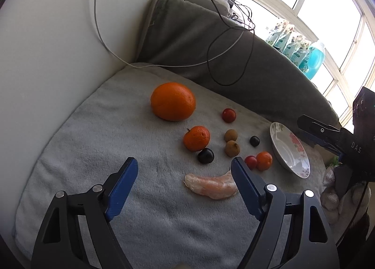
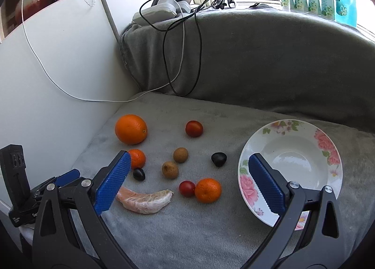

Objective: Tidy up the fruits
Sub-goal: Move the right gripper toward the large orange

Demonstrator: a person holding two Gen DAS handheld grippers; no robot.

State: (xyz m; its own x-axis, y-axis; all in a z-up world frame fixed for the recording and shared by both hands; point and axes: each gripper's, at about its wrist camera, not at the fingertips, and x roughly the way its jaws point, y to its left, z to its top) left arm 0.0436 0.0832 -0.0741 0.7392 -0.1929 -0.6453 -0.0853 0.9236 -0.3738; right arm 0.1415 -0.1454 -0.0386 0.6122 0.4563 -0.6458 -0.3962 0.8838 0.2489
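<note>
Nearest, the left hand-held gripper [image 1: 184,168] stands open over the grey blanket [image 1: 140,210], its finger [image 1: 246,189] hiding one tip of the peeled citrus segment [image 1: 211,185]. Likewise open and empty, the right hand-held gripper [image 2: 189,180] partly masks the floral bowl [image 2: 323,140]. Beyond, loose fruits surround a large orange [image 1: 173,101].

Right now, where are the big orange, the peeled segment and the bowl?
big orange [image 2: 130,129], right wrist view, middle of its peel
peeled segment [image 1: 211,185], left wrist view, middle of its curve
bowl [image 2: 327,141], right wrist view, flowered rim
</note>
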